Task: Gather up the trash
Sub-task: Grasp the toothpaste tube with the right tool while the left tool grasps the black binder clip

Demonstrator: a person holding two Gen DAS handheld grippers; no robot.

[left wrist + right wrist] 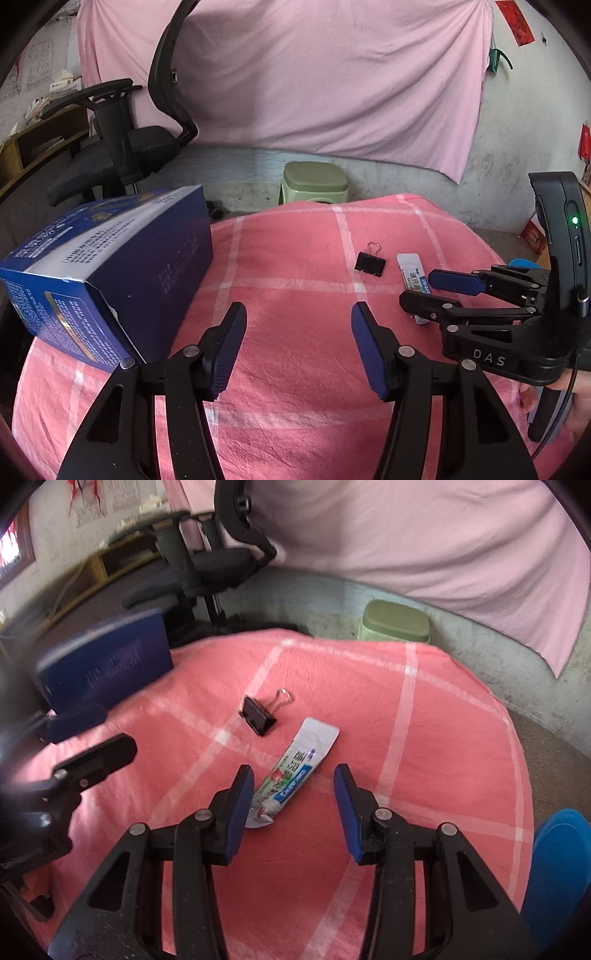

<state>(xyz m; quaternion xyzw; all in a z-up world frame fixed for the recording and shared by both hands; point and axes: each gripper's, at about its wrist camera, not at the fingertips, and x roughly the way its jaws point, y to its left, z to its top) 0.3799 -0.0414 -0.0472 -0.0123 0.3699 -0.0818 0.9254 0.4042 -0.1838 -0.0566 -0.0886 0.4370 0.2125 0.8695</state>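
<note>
A flattened white toothpaste tube (291, 771) lies on the pink checked cloth (424, 746). My right gripper (294, 805) is open just above it, with the tube's near end beside my left finger. A black binder clip (258, 716) lies just beyond the tube. In the left wrist view the clip (370, 263) and tube (410, 271) lie at the right, with the right gripper (428, 290) over the tube. My left gripper (299, 347) is open and empty over bare cloth, next to a large blue box (107, 273).
The blue box (107, 664) stands at the table's left edge. A blue round object (557, 864) sits off the right edge. A green stool (314, 181) and a black office chair (122, 147) stand beyond the table, before a pink hanging sheet.
</note>
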